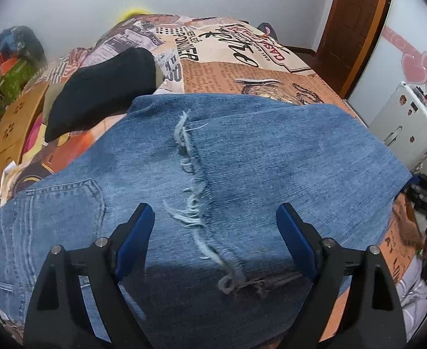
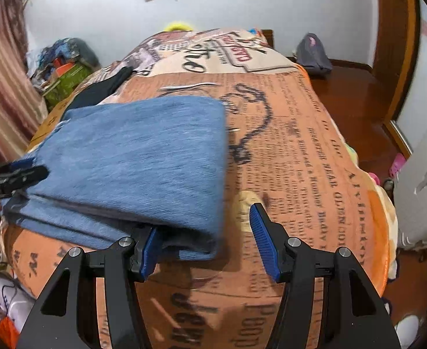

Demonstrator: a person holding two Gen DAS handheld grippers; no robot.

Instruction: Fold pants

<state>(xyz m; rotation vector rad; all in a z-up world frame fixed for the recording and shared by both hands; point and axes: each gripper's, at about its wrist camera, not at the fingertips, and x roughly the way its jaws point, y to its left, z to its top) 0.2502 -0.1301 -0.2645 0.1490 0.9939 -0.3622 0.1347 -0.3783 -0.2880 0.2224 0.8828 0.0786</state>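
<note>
Blue jeans (image 1: pixel 242 157) lie folded on the printed bedspread (image 1: pixel 242 78); a frayed hem runs down the middle and a back pocket shows at the left. My left gripper (image 1: pixel 215 218) is open just above the denim. In the right wrist view the folded jeans (image 2: pixel 132 157) lie left of centre. My right gripper (image 2: pixel 204 232) is open at the jeans' near right corner, its left finger (image 2: pixel 148 250) tucked under the fold, the right finger over the bedspread (image 2: pixel 300 151). The left gripper (image 2: pixel 15 174) shows at the jeans' far left edge.
A black garment (image 1: pixel 103 87) lies on the bed beyond the jeans. A wooden board (image 1: pixel 12 122) and clutter sit at the left. A white suitcase (image 1: pixel 408 122) stands right of the bed, by a wooden door (image 1: pixel 356 29). A grey bag (image 2: pixel 313 55) sits on the floor.
</note>
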